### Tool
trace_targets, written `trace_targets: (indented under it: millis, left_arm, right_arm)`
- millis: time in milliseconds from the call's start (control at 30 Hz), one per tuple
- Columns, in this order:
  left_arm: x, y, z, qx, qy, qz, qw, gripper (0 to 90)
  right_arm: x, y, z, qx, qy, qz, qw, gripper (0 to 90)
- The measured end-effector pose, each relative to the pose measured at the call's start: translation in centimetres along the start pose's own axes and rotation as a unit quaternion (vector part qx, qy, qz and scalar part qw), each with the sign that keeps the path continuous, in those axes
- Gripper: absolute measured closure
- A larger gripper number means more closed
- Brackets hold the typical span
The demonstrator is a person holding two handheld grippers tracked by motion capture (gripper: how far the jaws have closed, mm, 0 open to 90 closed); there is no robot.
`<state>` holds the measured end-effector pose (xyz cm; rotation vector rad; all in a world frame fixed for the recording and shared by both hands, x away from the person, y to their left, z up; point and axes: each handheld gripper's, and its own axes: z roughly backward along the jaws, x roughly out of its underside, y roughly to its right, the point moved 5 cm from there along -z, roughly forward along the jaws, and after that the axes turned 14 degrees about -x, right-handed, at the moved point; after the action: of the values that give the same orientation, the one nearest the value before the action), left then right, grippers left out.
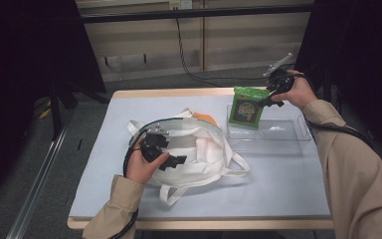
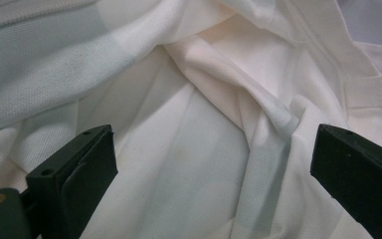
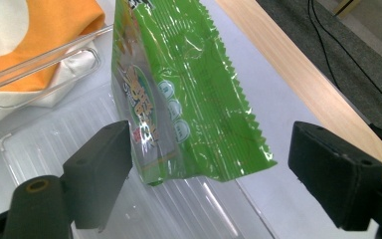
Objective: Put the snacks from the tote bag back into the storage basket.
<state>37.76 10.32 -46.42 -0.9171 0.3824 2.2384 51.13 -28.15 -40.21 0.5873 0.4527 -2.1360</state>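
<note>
While it leans upright in the clear tray (image 1: 278, 134), far right:
packet: green snack packet (image 3: 189, 94), light, crinkly, slippery; grip the top seam
right gripper (image 3: 209, 169): spread, not pinching
left gripper (image 2: 209, 169): spread over white tote bag (image 1: 204, 154)

A green snack bag (image 1: 247, 107) stands in the clear tray (image 1: 278, 137); the left tool (image 1: 171, 160) rests on the white tote bag (image 1: 206, 154).

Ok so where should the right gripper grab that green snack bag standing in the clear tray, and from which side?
Grip the green snack bag by its flat crimped top seal, coming from the right gripper's side. The bag stands upright in the clear tray, so its thin top edge is free, and the open jaws already sit either side of it.
</note>
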Motion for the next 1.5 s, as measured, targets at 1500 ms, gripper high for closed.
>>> trace_targets:
  millis: [1500]
  left_arm:
    - [-0.4,0.4,0.1,0.004,0.001,-0.006,1.0000,4.1]
  right_arm:
    - [1.7,-4.6,2.1,-0.028,0.037,-0.013,0.9988,14.7]
